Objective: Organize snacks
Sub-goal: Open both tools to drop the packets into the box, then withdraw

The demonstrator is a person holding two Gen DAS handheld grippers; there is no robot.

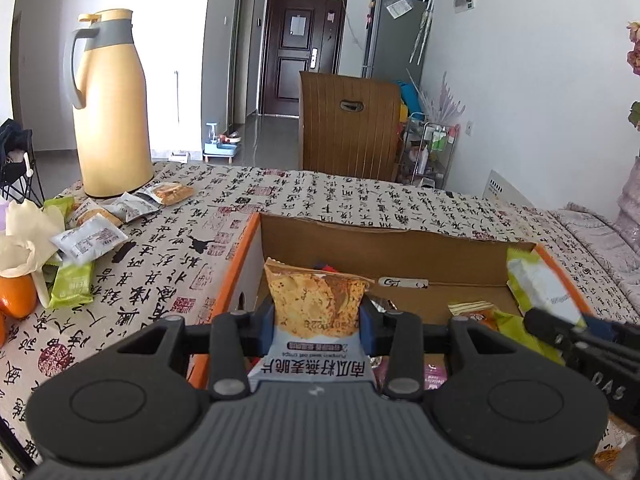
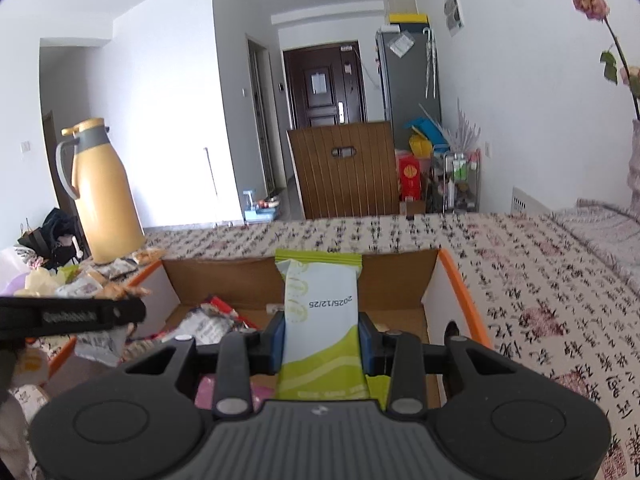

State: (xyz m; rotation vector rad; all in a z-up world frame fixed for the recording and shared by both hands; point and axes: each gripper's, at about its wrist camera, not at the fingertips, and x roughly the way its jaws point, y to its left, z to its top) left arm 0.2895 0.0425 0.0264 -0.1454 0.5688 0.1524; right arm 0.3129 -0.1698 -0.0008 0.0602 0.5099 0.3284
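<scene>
My left gripper point(image 1: 318, 330) is shut on an orange-and-white oat crisp packet point(image 1: 316, 304), held over the left part of an open cardboard box with orange edges point(image 1: 240, 260). My right gripper point(image 2: 322, 330) is shut on a green-and-white snack packet point(image 2: 320, 312), held over the same box point(image 2: 456, 280). The right gripper and its green packet point(image 1: 536, 288) also show at the right of the left wrist view. Several snack packets lie inside the box point(image 2: 208, 320). More loose packets point(image 1: 88, 236) lie on the tablecloth at the left.
A tall yellow thermos jug point(image 1: 110, 108) stands at the table's far left. Oranges point(image 1: 16, 296) and a crumpled tissue point(image 1: 24, 236) sit at the left edge. A wooden chair point(image 1: 348, 124) stands behind the table. The patterned tablecloth point(image 2: 540, 280) extends right of the box.
</scene>
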